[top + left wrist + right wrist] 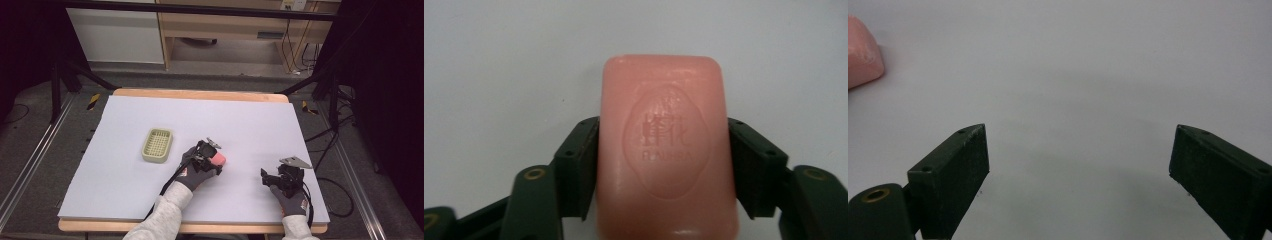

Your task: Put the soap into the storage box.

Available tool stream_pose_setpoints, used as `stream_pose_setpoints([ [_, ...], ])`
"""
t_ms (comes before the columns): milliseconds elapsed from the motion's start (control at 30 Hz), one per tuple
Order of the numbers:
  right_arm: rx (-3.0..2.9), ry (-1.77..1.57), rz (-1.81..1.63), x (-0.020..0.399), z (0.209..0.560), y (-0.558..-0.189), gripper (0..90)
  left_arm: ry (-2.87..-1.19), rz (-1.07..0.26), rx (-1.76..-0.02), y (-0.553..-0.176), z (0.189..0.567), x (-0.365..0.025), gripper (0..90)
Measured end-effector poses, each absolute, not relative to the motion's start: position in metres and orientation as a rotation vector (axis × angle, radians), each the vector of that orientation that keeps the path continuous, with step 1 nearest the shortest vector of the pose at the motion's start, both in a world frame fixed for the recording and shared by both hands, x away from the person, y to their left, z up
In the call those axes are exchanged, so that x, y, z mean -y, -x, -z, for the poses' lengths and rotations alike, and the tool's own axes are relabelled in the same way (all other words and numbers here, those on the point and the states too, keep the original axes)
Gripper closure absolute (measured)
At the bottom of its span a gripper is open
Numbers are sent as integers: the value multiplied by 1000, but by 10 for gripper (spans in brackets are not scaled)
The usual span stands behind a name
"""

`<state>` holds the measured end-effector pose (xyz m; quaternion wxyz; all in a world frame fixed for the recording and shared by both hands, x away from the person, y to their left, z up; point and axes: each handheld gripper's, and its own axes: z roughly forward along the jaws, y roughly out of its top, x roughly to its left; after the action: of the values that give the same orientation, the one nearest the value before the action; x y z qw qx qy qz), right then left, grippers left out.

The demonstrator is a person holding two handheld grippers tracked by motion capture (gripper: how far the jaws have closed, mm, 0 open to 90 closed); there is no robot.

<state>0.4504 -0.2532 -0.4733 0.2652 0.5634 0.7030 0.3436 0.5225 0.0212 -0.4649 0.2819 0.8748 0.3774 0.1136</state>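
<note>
A person's left gripper has its two black jaws pressed against the long sides of a pink soap bar, which lies near the middle of the surface, a little toward the near edge. The right gripper is spread wide and holds nothing, sitting near the near right corner with the bar's corner visible off to its side. A pale green slotted soap dish stands apart from the bar, toward the left edge.

The bar looks smooth and waxy, and the jaws appear to meet it only along narrow strips partway down its length; a lift could let it pivot or slide free, and a hard squeeze might squirt it forward. If the dish is the goal, a tilted bar could catch its rim and skid the light dish.

The surface is a pale lavender sheet over a wooden board. Beyond it lie grey floor, dark stand legs, trailing cables and a light wooden cabinet at the back of the room.
</note>
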Motion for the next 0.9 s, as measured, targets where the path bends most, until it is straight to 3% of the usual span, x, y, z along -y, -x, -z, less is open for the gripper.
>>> stream_pose_setpoints([
  [900, -1894, -1522, -930, 254, 473, -450, 93, -2315, -296, -970, -511, 440, -43, 374],
])
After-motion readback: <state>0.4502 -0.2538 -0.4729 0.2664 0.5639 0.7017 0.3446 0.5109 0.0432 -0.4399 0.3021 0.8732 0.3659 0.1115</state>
